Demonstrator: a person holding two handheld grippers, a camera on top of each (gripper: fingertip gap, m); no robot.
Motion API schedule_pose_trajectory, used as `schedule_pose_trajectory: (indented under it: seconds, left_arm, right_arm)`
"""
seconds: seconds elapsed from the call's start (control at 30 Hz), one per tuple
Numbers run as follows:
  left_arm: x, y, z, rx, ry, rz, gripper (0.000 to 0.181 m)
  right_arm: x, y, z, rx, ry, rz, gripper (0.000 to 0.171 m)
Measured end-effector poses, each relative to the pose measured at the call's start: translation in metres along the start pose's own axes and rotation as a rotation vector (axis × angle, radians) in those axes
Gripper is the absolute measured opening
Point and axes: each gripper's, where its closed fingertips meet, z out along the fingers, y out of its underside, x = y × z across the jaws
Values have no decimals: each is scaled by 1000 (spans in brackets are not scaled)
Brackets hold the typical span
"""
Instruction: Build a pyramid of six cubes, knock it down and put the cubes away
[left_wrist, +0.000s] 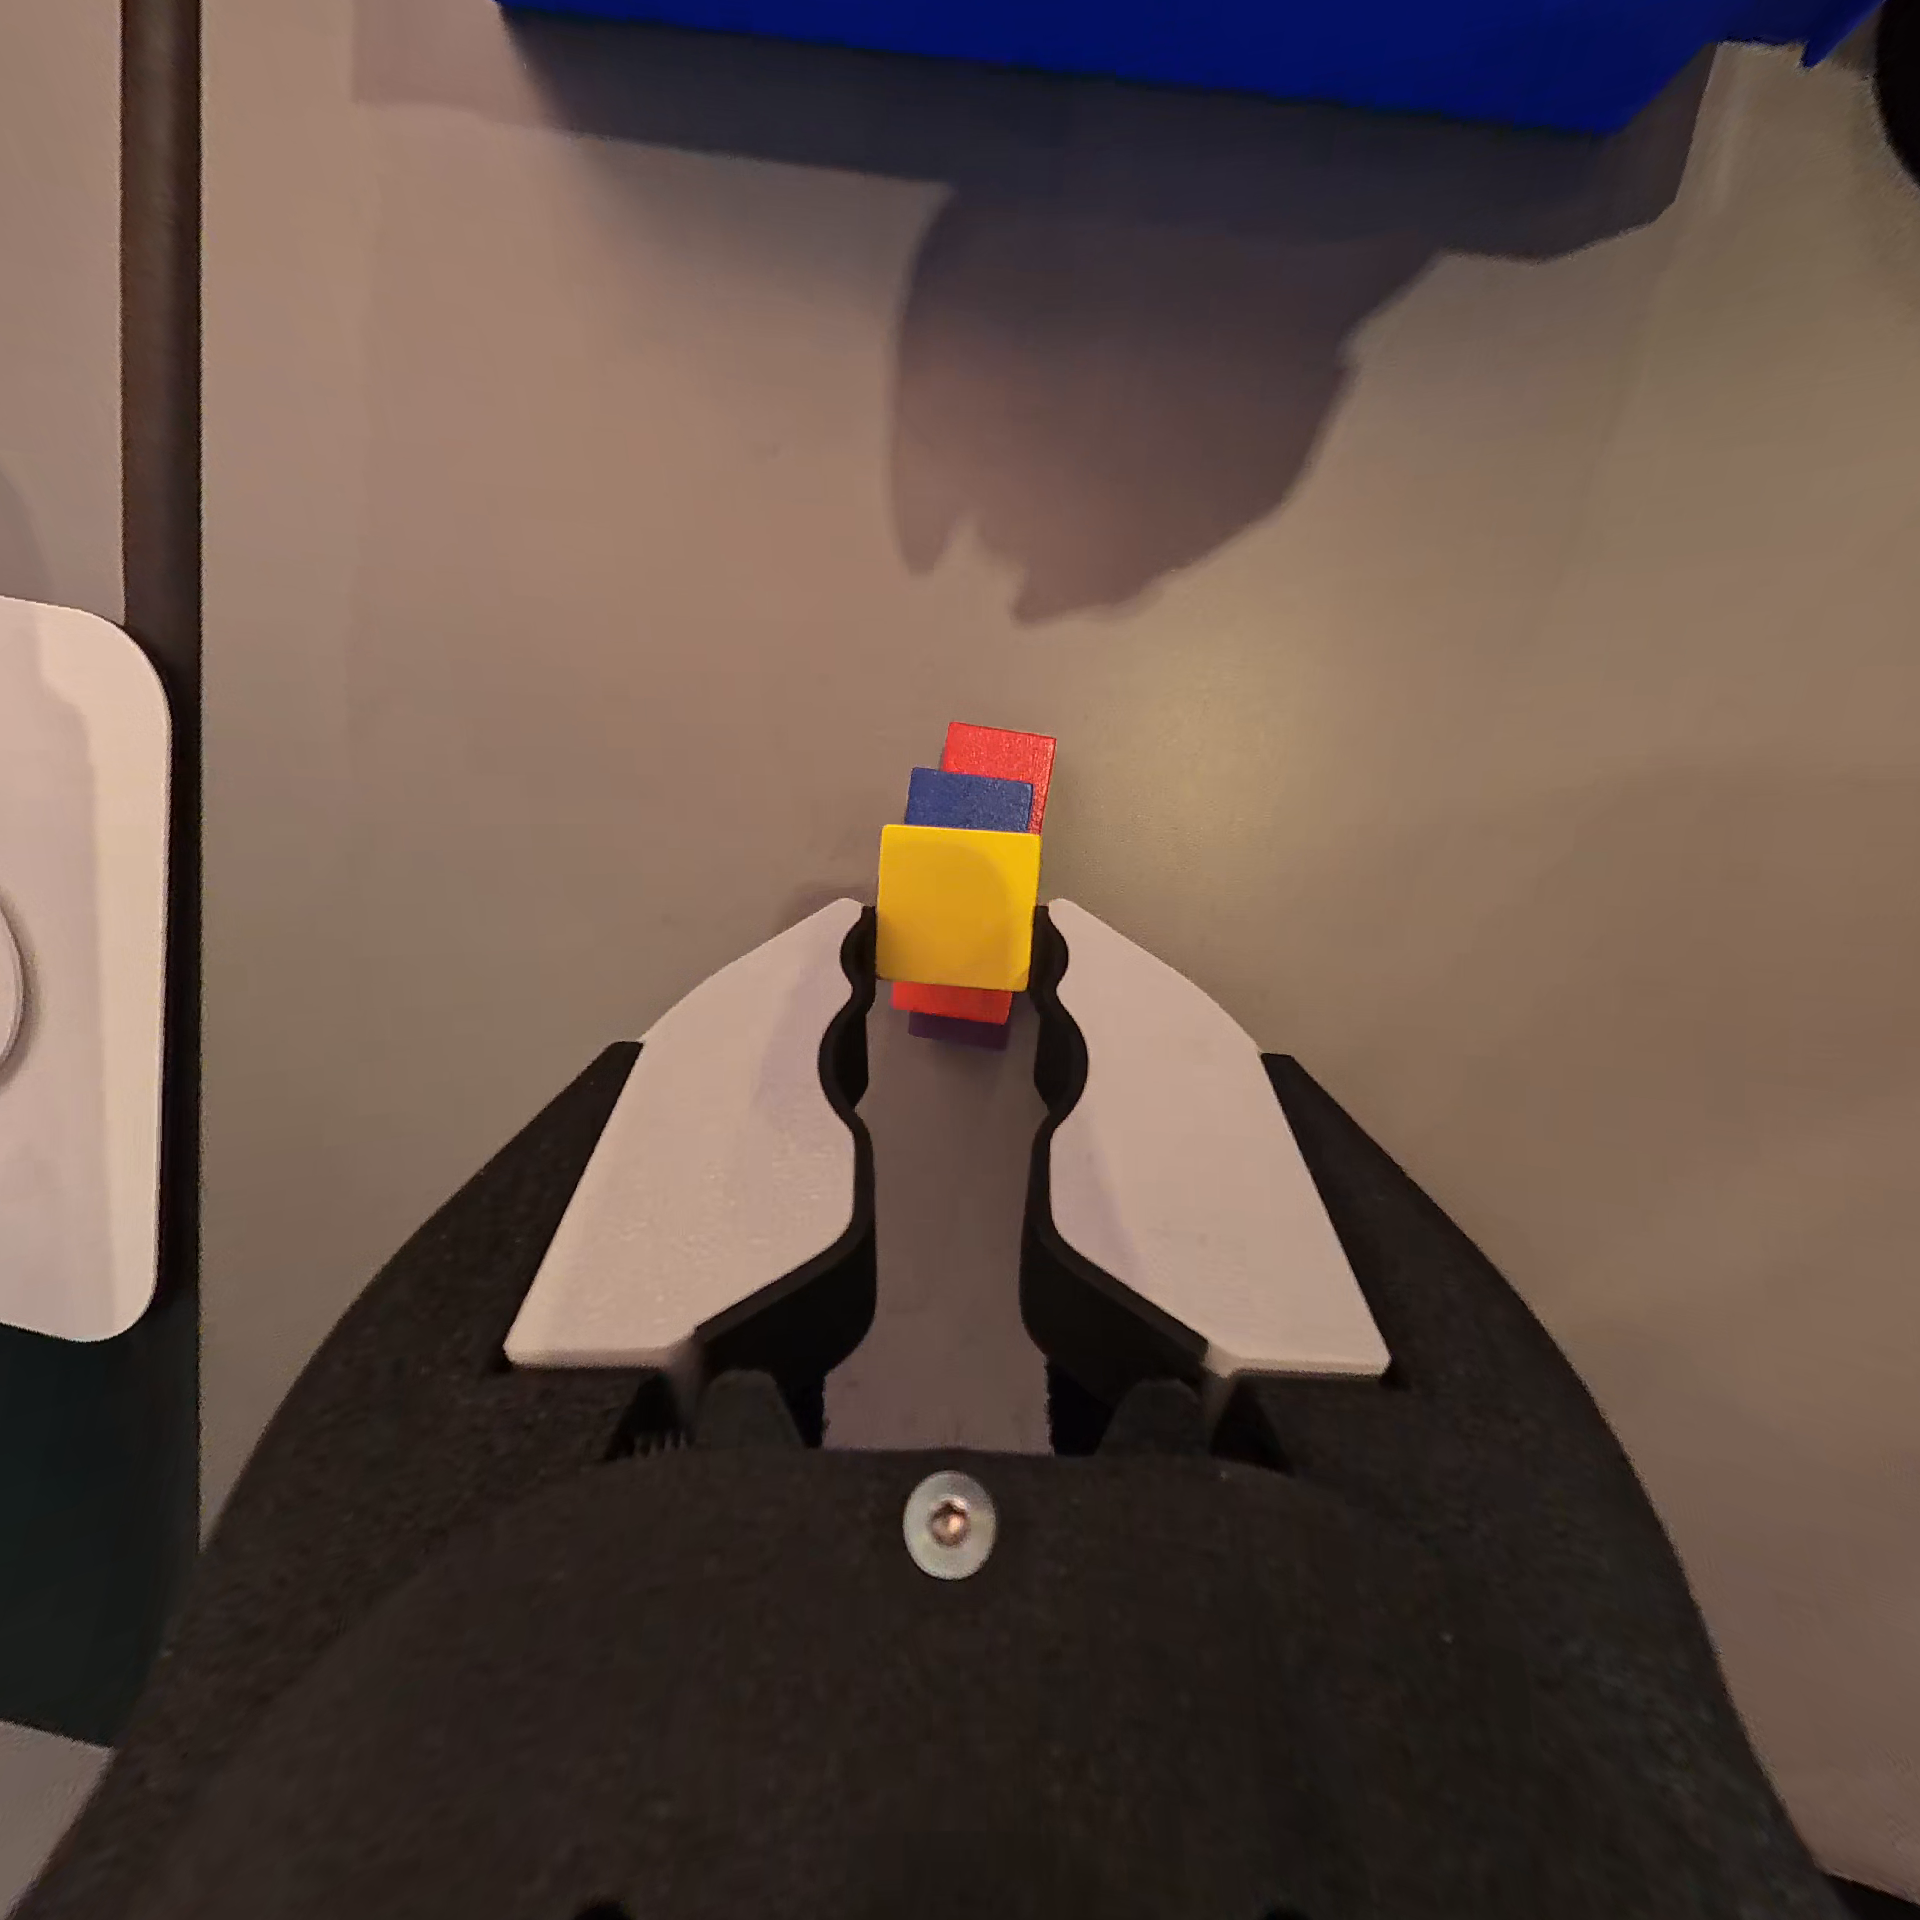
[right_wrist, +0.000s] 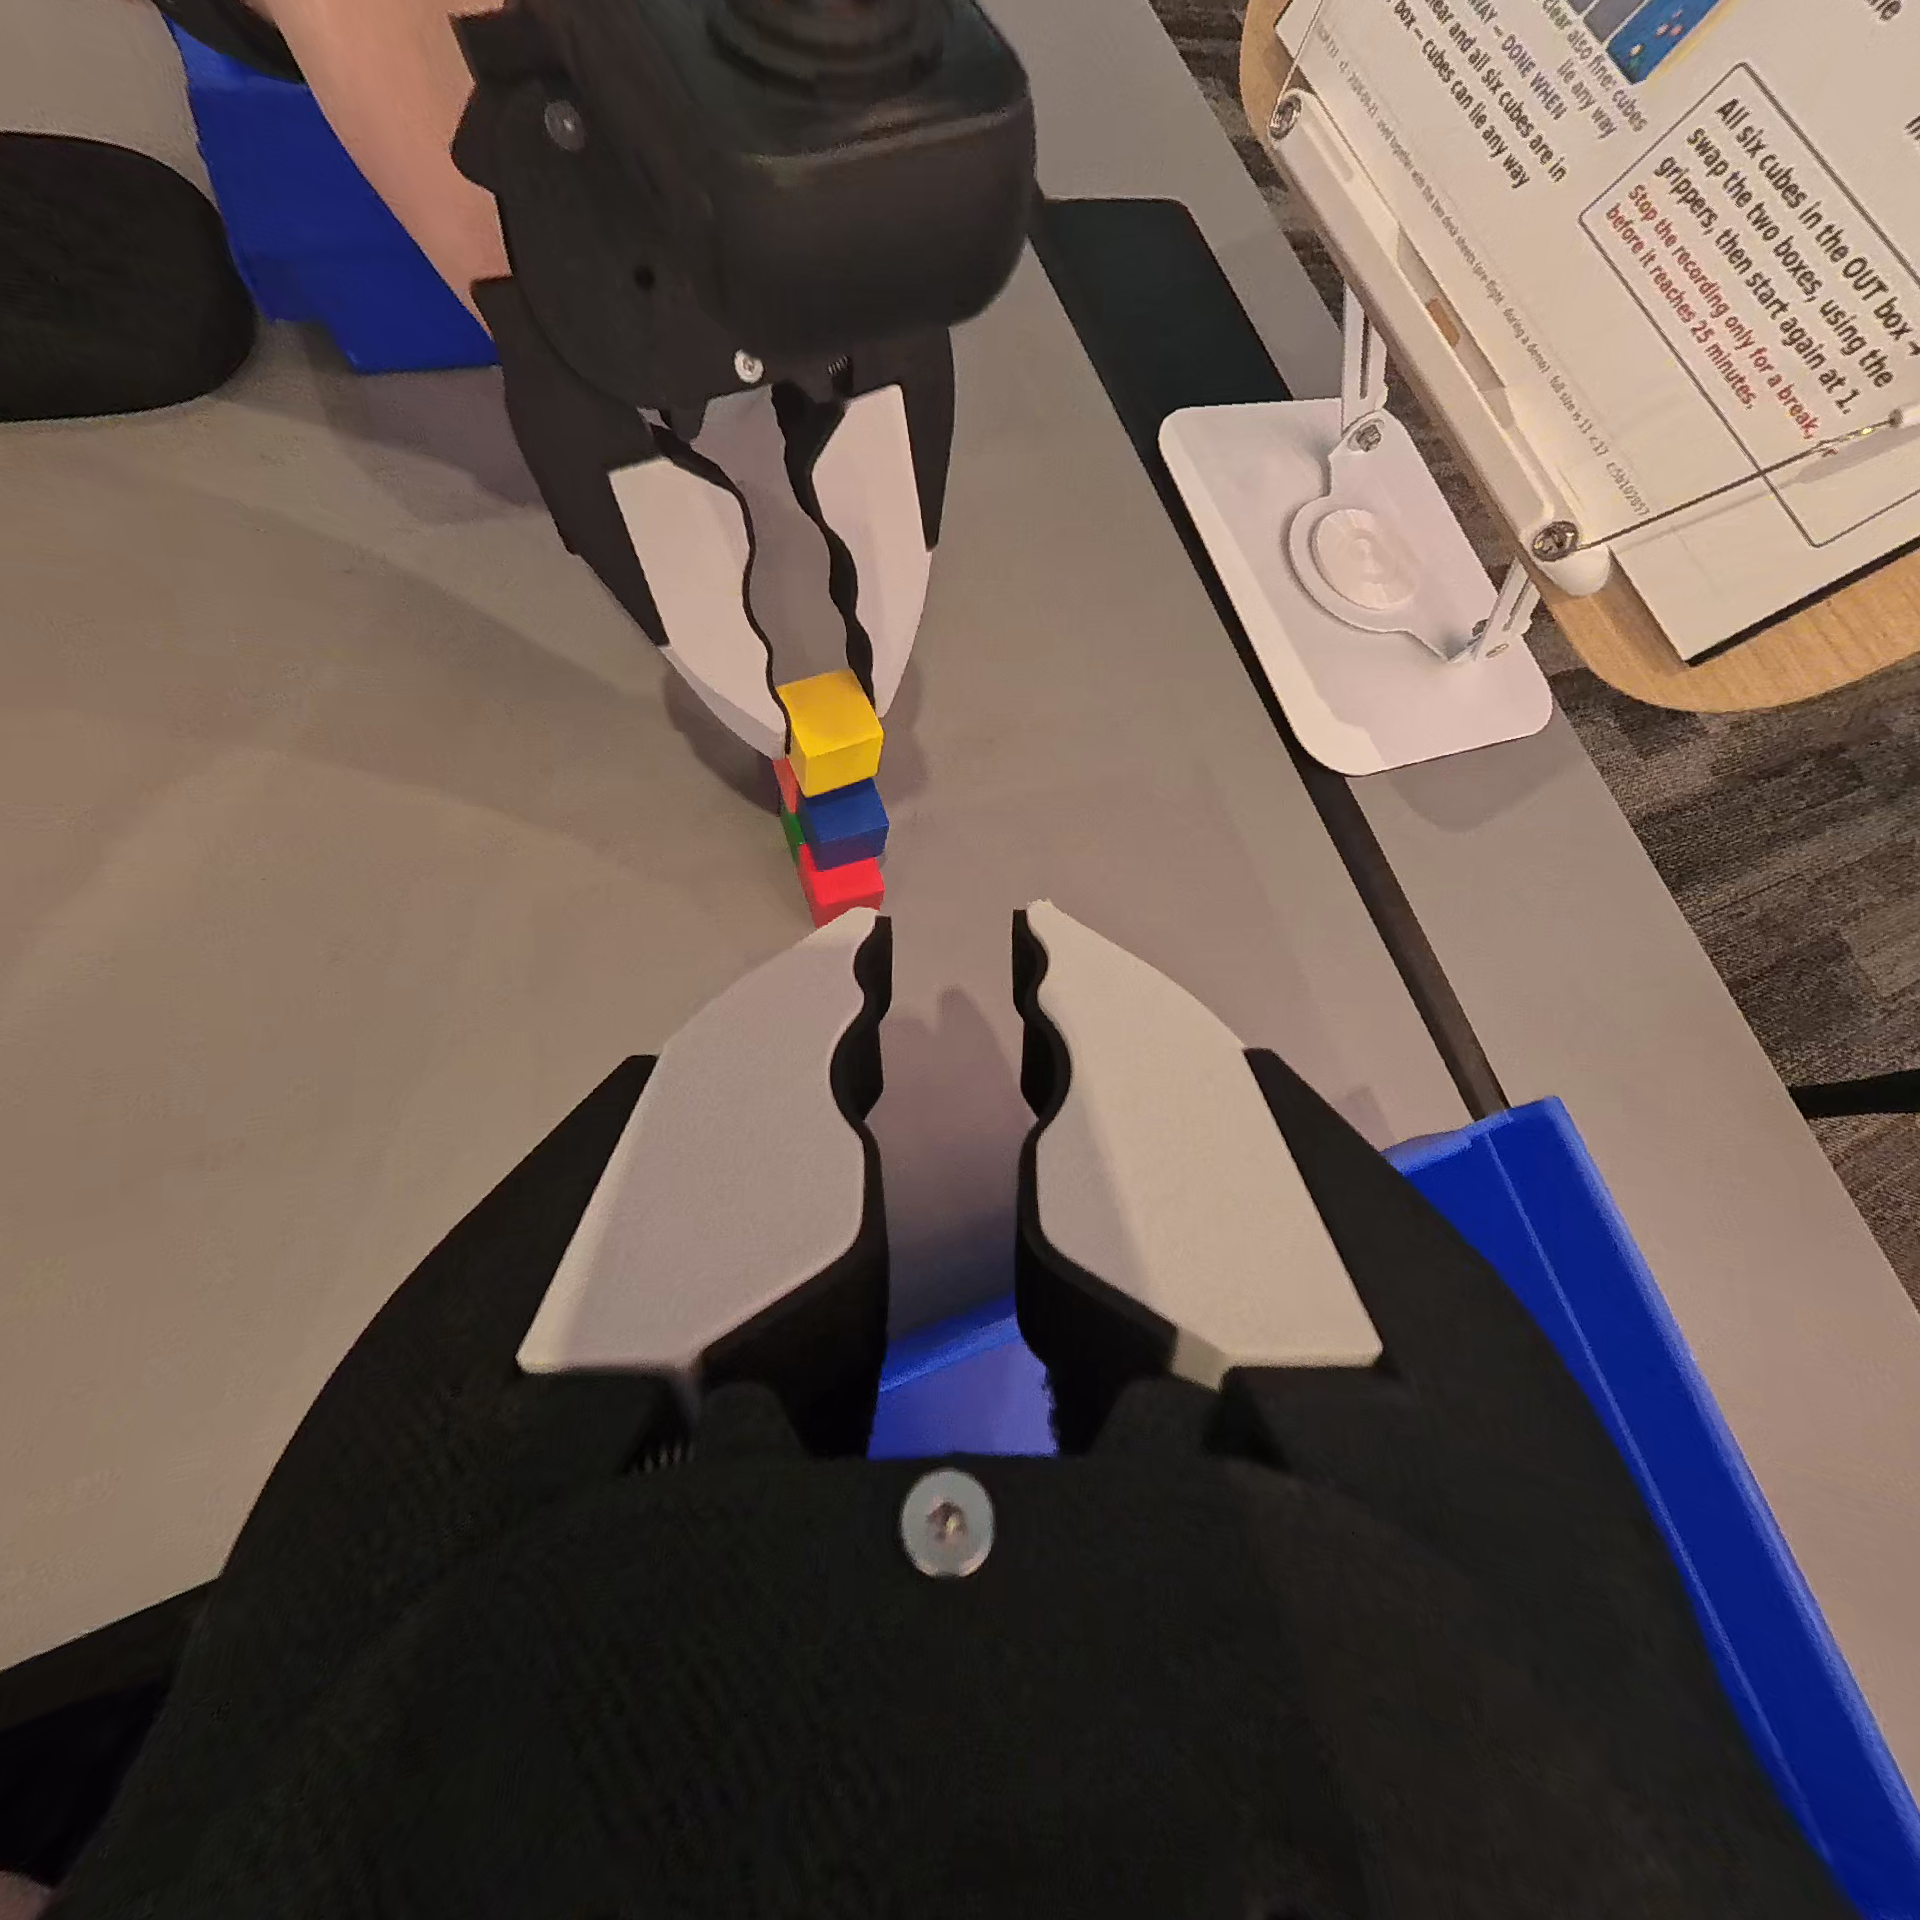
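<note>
Nearest the lens in the right wrist view, the right claw (right_wrist: 948, 920) is held open and empty, low over the grey table (right_wrist: 312, 831). Just ahead of its tips and slightly to their left, the pyramid is seen end-on: a red cube (right_wrist: 844, 885) at the near base, a blue cube (right_wrist: 844, 816) above it. The yellow cube (left_wrist: 956, 906) is gripped by the left claw (left_wrist: 954, 914), which is closed on it at the apex, from above. It is judged that release is the step in hand; the left claw is the nearer. A blue box (right_wrist: 1621, 1351) lies beside the right claw.
</note>
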Motion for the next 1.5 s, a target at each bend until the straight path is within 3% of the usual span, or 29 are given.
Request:
schedule_pose_trajectory:
  seconds: [0.6,0.67,0.73,0.87,1.0,1.17,1.3,1.5]
  left_arm:
    - [-1,6,12,-5,44,-19,29]
    - [-3,6,8,-9,25,3,46]
    - [-8,1,-5,13,-10,26,46]
    - [-15,-34,-70,194,-109,28,43]
    - [-9,-71,-186,591,-306,-2,41]
    - [6,-38,-286,947,-572,-155,40]
    - [17,2,-323,1101,-772,-201,33]
    - [27,29,-331,1080,-719,-237,28]
  right_arm:
    - [-4,6,6,-39,-21,-5,23]
    - [-5,7,7,-46,-24,-8,23]
    - [-6,7,8,-51,-28,-13,23]
    - [-5,7,7,-49,-24,-16,23]
    - [0,4,4,-16,-9,-11,23]
    - [5,-9,-2,68,10,7,24]
    - [9,-22,-7,139,38,23,27]
    - [14,-37,-14,208,81,46,30]
